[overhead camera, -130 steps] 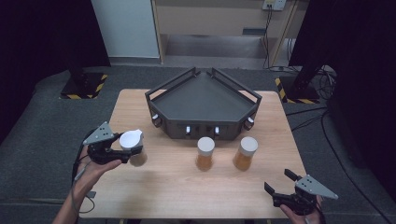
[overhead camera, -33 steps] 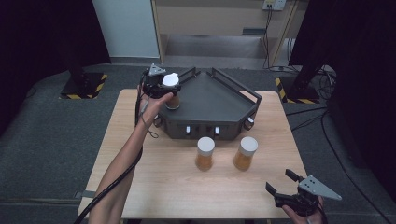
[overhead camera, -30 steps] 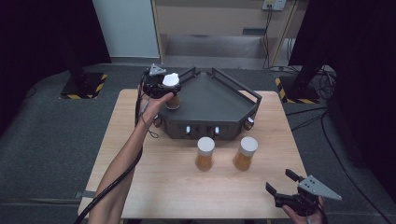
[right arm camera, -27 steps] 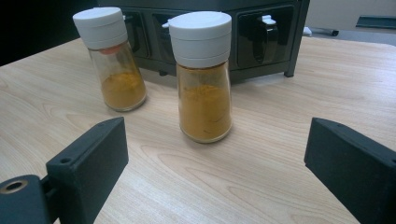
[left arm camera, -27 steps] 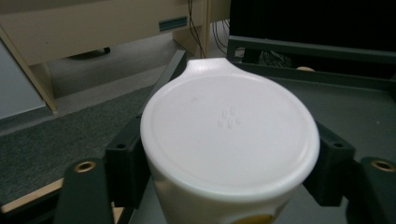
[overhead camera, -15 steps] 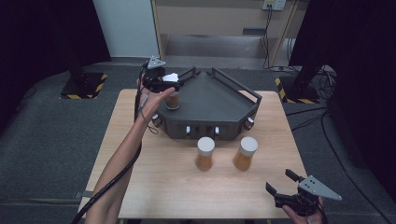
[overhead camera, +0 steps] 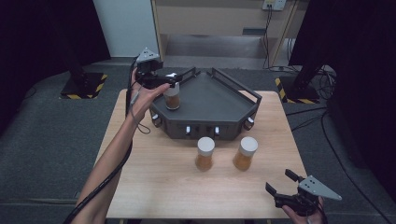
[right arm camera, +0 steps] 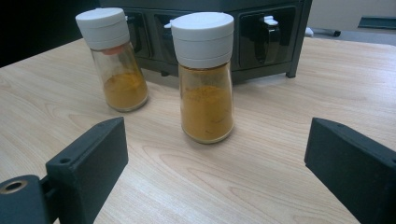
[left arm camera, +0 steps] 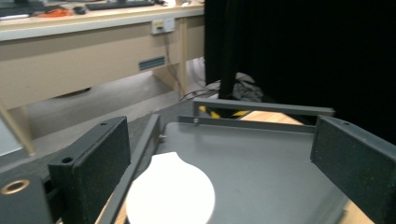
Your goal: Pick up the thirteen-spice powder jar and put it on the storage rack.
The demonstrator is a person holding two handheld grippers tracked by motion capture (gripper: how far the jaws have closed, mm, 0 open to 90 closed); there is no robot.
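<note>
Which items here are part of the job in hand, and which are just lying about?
In the job:
- spice jar on the dark tray
- two spice jars on the table
- left gripper, open

Lying about:
- cables on the floor
- desk behind

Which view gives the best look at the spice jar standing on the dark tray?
The high view: the jar on the tray shows its white cap and orange contents at the tray's left corner. The left gripper view shows just its white cap from above. The right gripper view faces two other jars.
</note>
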